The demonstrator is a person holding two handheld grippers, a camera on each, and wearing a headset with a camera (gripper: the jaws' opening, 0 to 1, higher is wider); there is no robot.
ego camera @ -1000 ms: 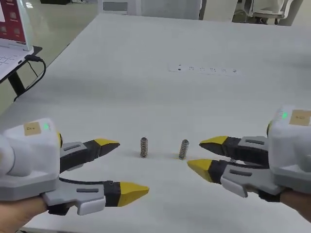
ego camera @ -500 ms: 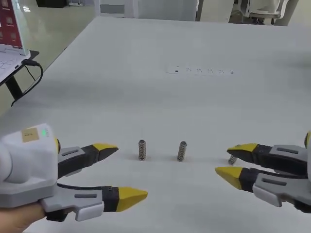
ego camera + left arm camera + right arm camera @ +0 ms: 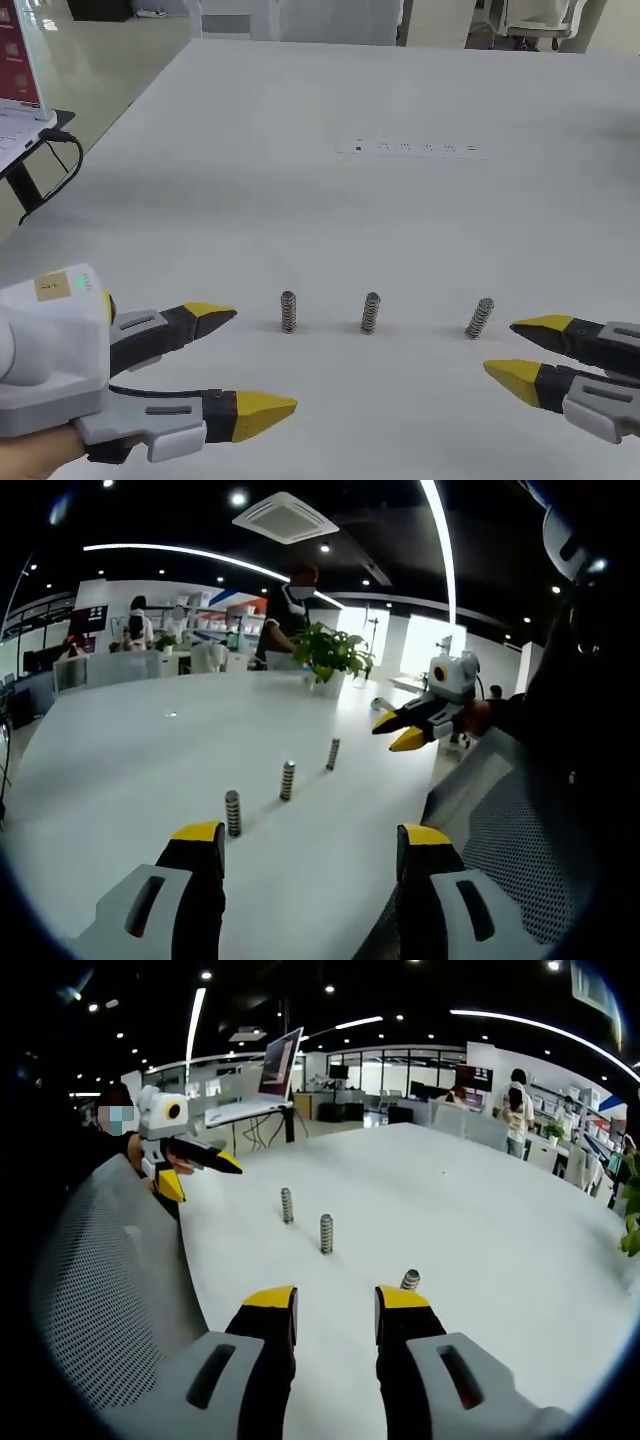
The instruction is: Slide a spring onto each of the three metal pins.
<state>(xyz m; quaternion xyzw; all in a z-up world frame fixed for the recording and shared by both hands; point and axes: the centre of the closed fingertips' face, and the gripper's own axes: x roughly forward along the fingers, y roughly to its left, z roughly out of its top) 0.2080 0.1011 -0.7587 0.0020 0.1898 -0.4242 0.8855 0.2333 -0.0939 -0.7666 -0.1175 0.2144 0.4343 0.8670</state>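
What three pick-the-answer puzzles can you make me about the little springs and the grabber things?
1. Where are the springs?
A. Standing in a row on the white table
B. Lying in a box
C. On a laptop

2. How many springs are there?
A. One
B. Five
C. Three

3. How are the jaws of the right gripper?
A. Shut on a spring
B. Open, holding nothing
C. Shut tight, empty

Answers:
1 A: they stand upright, side by side, on the bare tabletop.
2 C: the head view has three in the row.
3 B: its yellow tips sit apart with just table between them.
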